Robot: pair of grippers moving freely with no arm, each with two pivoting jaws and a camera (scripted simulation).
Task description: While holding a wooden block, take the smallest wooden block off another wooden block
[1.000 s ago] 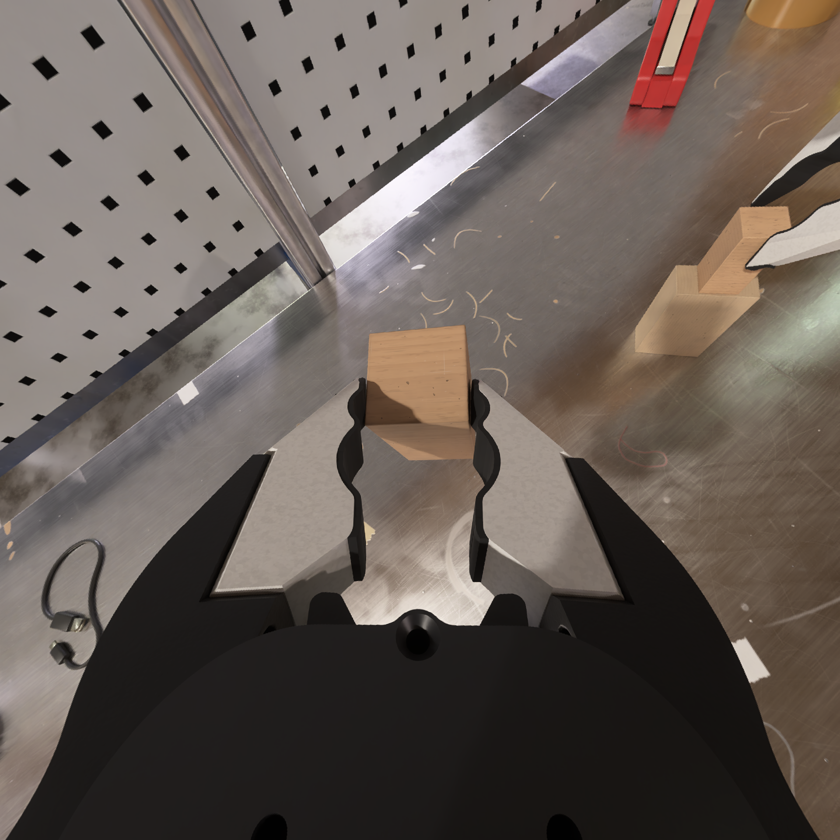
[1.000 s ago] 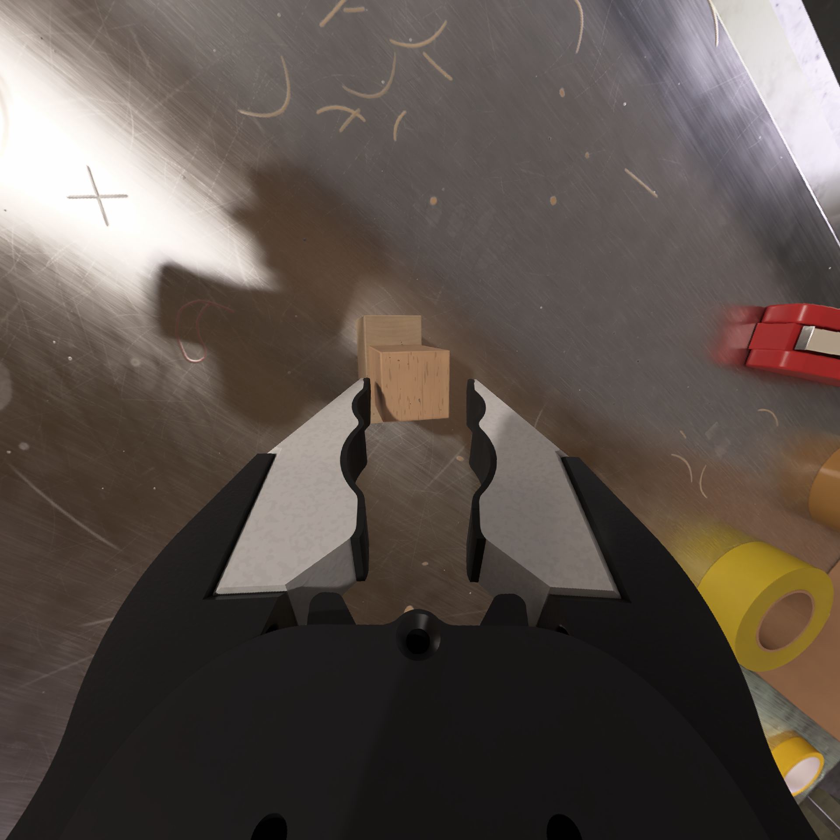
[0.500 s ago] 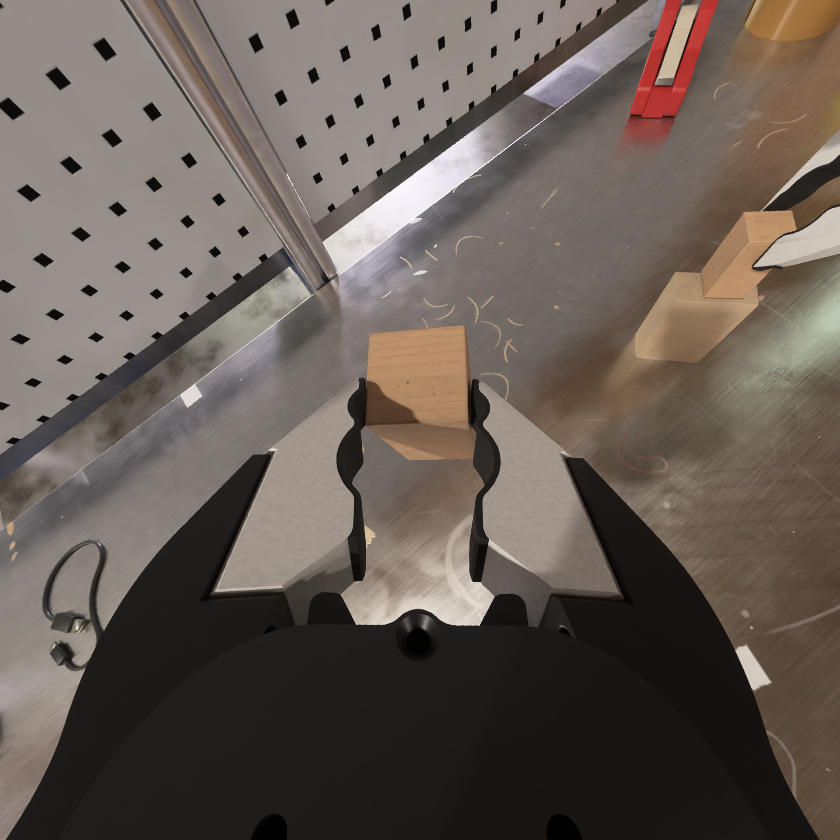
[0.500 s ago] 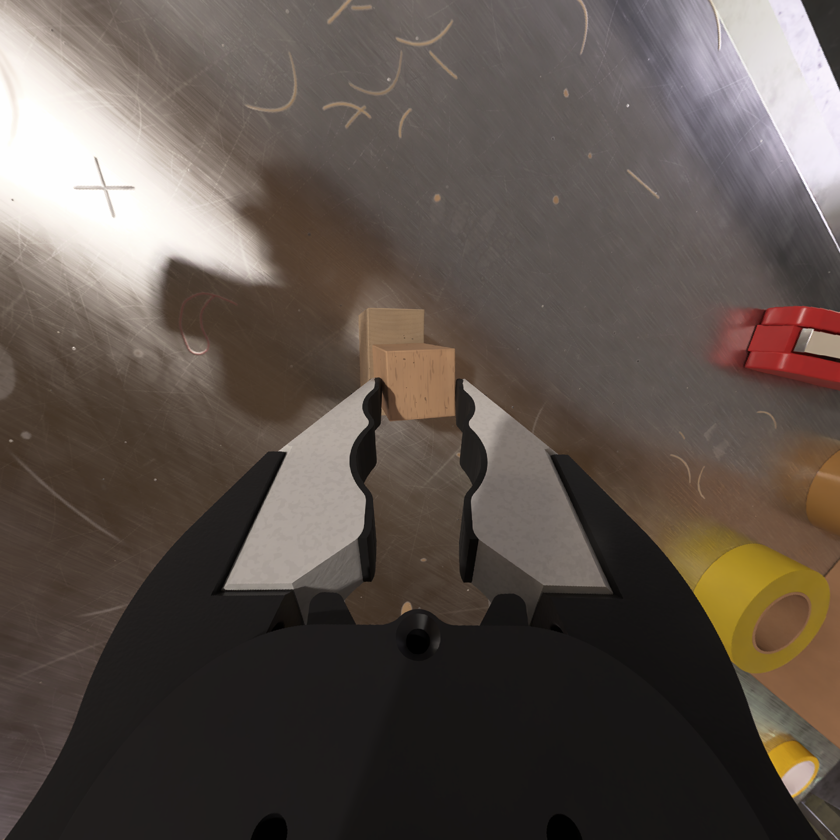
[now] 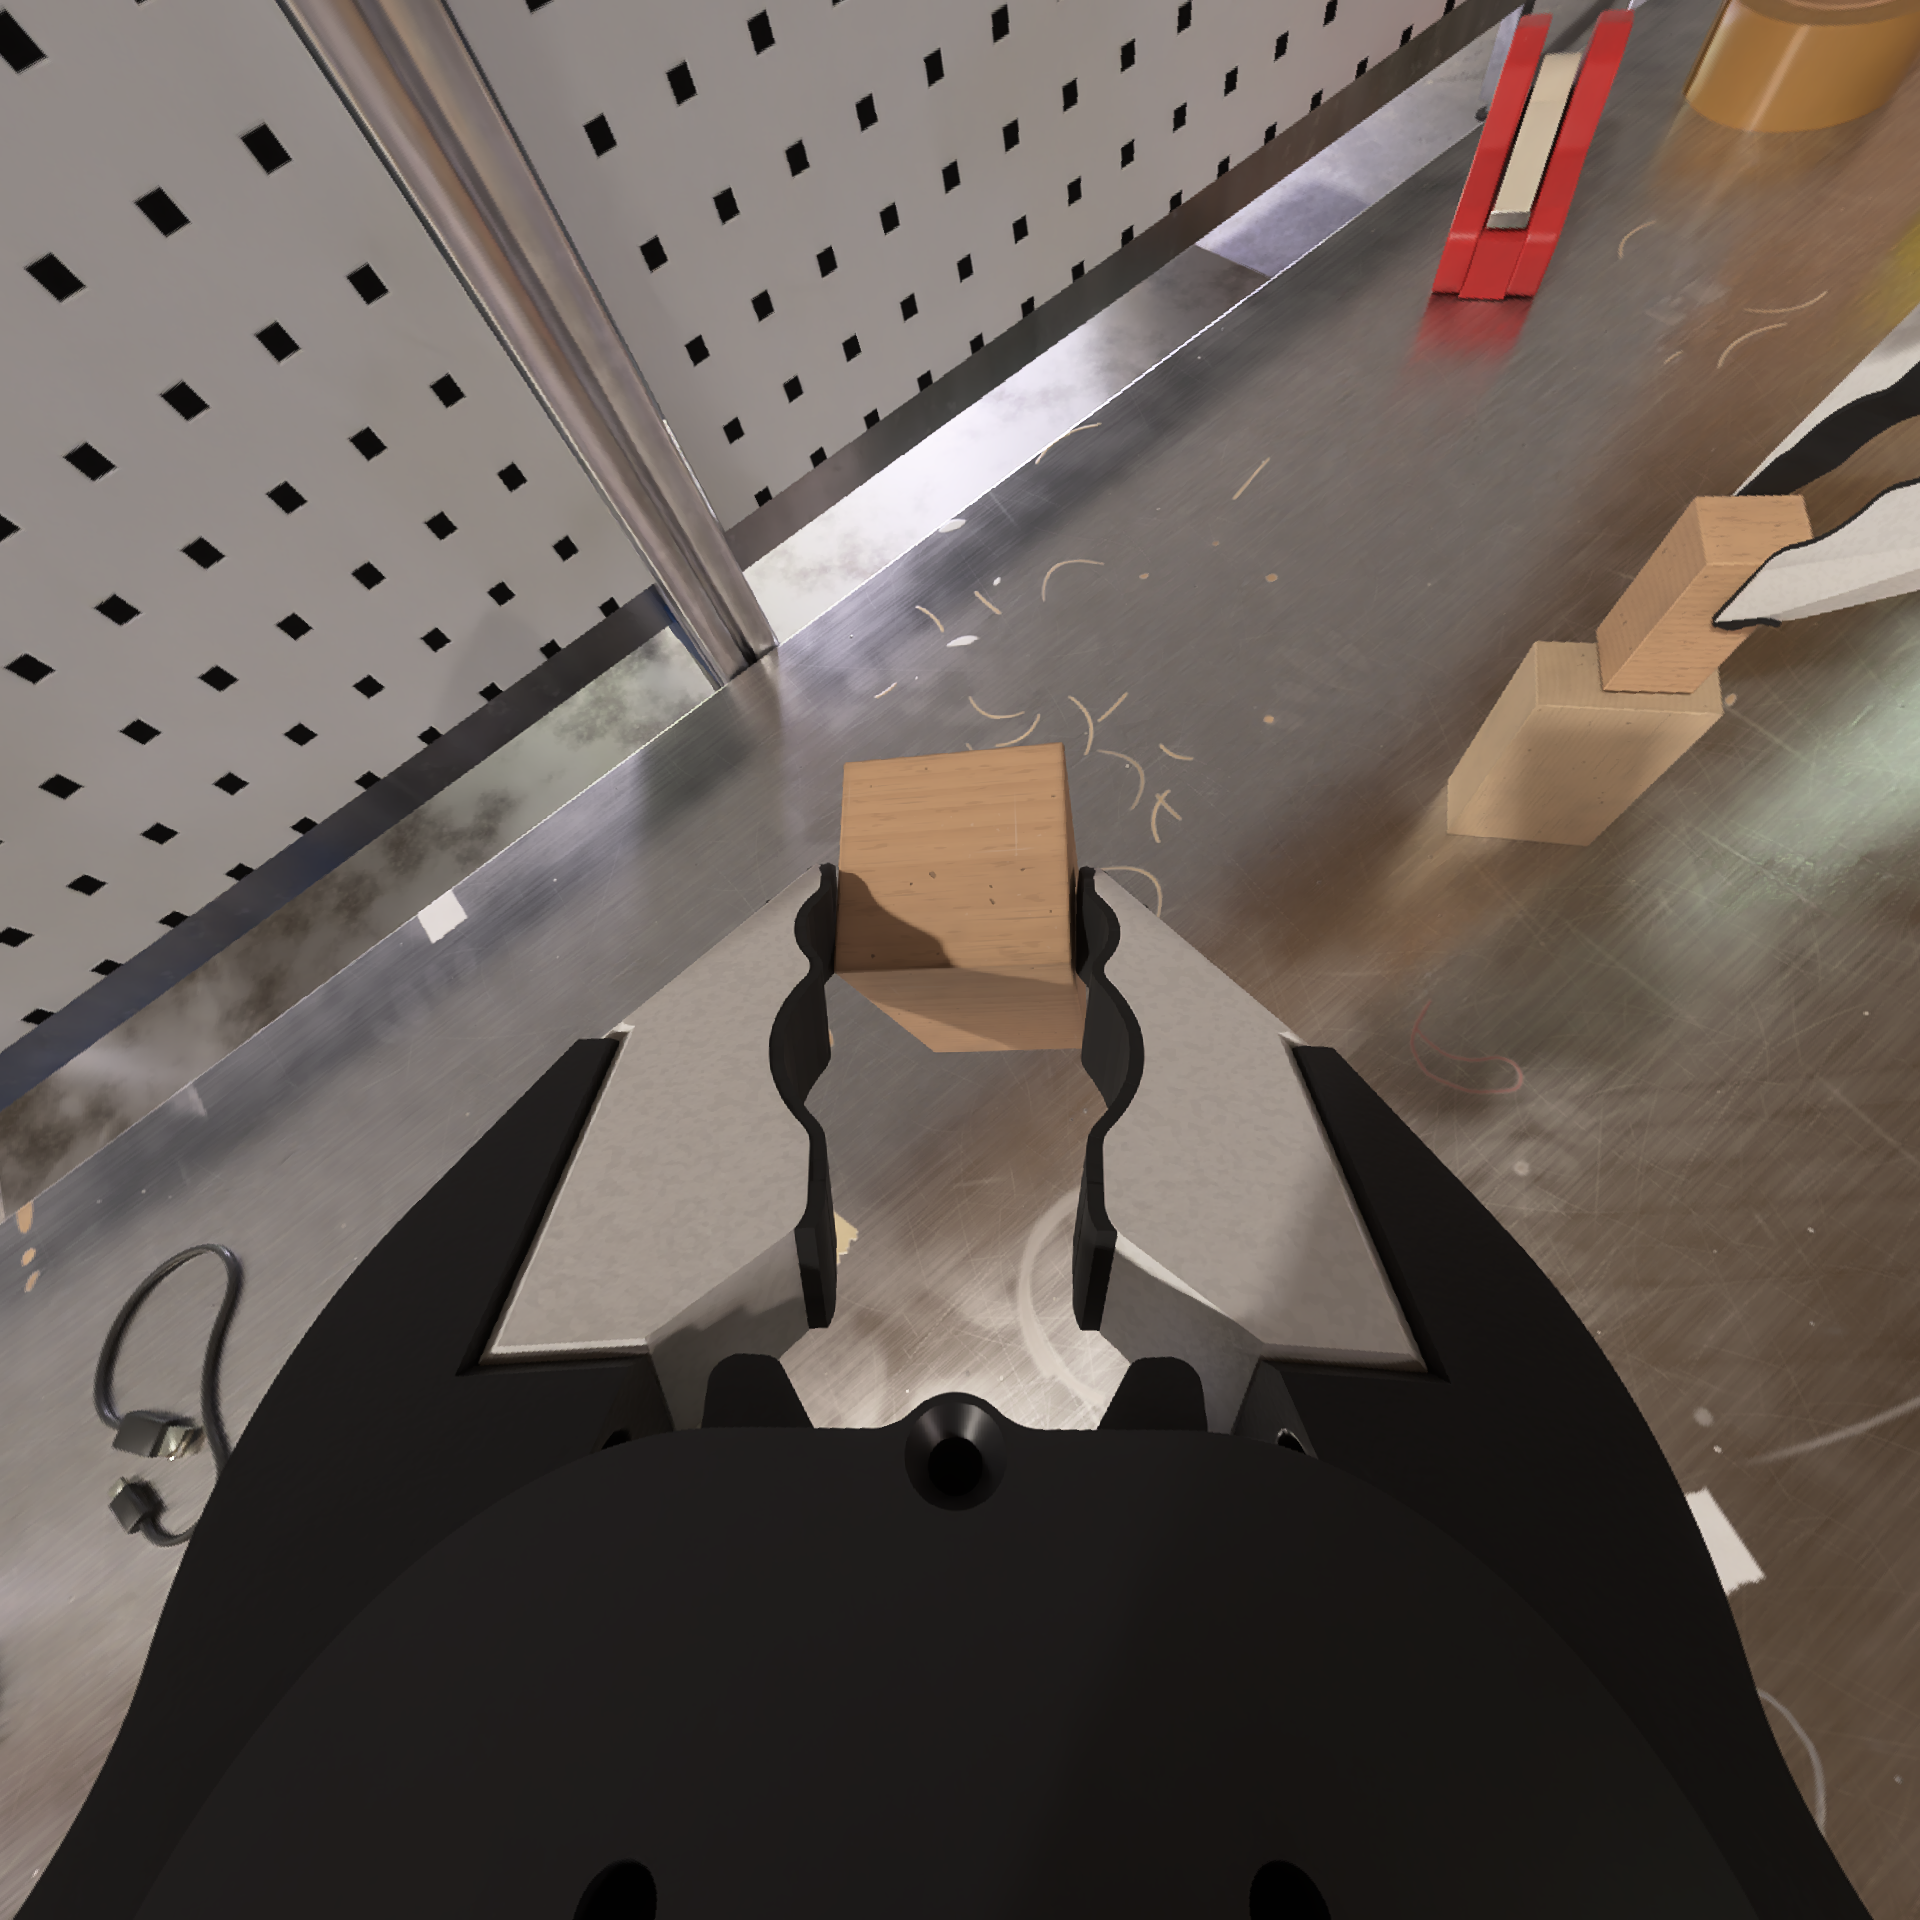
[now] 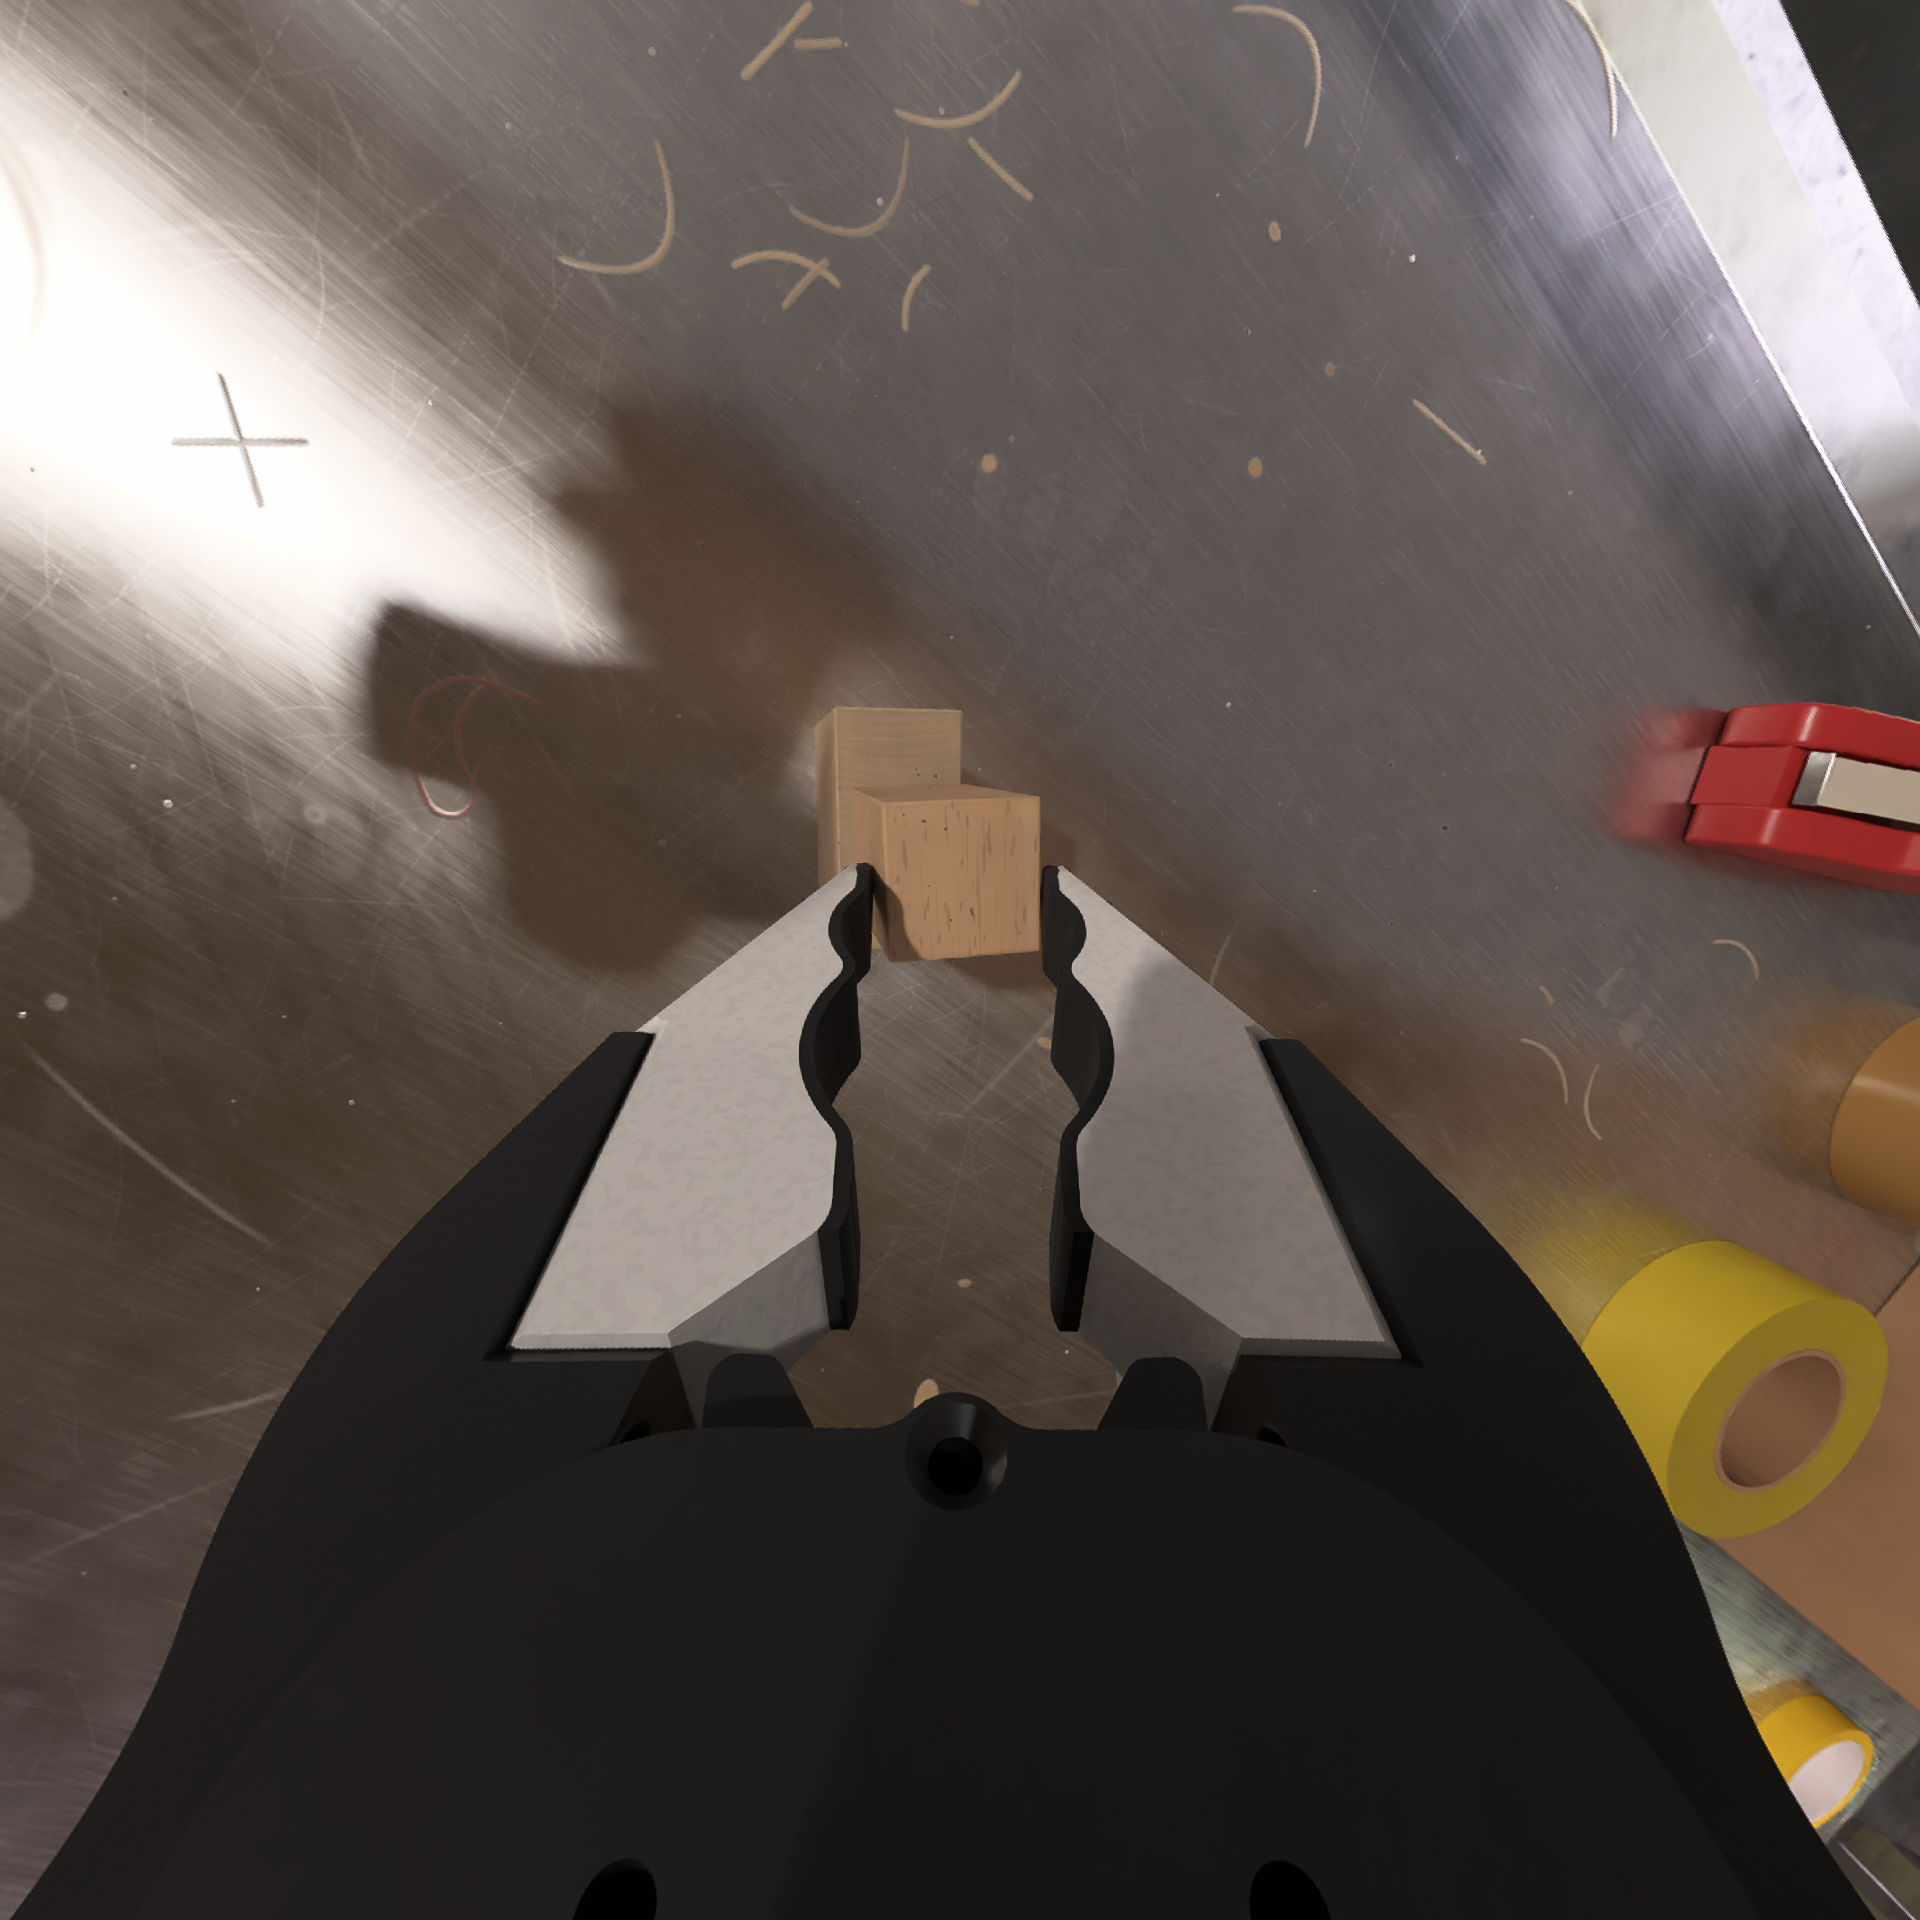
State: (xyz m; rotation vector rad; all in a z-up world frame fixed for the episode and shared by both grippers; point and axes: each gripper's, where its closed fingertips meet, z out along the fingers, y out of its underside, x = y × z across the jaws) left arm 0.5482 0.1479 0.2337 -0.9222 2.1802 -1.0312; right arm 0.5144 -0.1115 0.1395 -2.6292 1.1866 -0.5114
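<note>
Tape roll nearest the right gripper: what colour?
Yellow tape roll, brown core; right wrist view shows it best.

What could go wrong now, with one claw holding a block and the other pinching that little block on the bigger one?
1. The right gripper pinches the small block only with its fingertips, so it may slip out on lifting.
2. The bigger block beneath lies loose on the metal bench; a skewed pull might drag or tip it.
3. The left gripper also holds its block near the tips; a jolt could drop it.
</note>
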